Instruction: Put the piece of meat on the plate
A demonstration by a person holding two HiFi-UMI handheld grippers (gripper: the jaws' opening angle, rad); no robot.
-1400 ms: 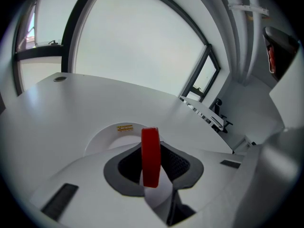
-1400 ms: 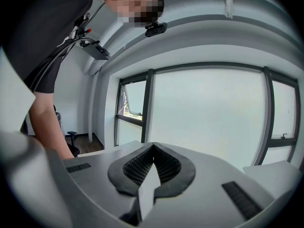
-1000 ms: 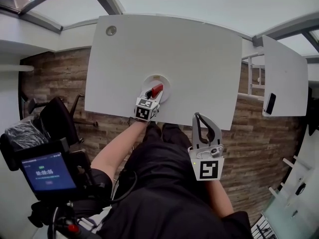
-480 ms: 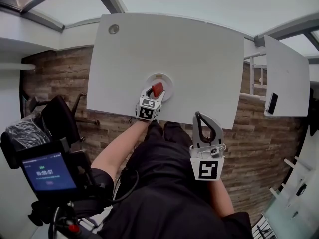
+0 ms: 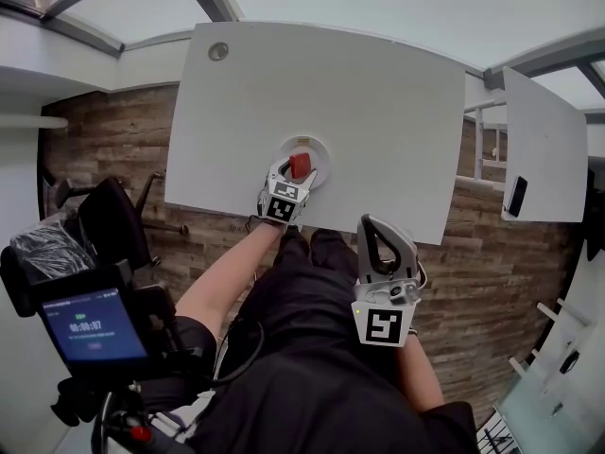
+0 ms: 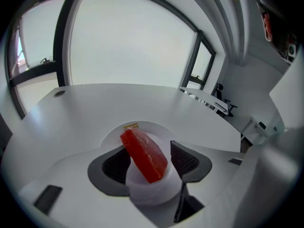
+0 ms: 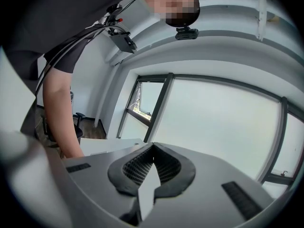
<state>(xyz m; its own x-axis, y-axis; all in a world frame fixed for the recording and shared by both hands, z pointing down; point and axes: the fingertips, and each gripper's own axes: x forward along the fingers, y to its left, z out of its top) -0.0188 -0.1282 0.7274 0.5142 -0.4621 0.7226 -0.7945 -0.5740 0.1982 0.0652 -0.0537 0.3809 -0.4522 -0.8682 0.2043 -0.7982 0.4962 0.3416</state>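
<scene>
On the white table [image 5: 378, 112] in my head view, close to its near edge, sits the round white plate [image 5: 319, 151], and the red piece of meat [image 5: 301, 165] shows over it. My left gripper [image 5: 293, 172] reaches onto the plate from the near side, its marker cube toward me. My right gripper [image 5: 375, 227] hangs off the table, above my lap and well apart from the plate. From the left gripper view, the meat stands tilted between the two dark pads, its top leaning left and away over the plate. The jaws are opening around it: there is a clear gap to the right pad, and the left pad sits just beside the slab, perhaps brushing it, though I can't be sure from this angle. The meat's lower end is hidden behind the gripper's own body, so I cannot tell how it meets the plate. In the right gripper view, the jaws are pressed together at their tips with nothing between them, pointing toward a large window, with my bare forearm at the left.
</scene>
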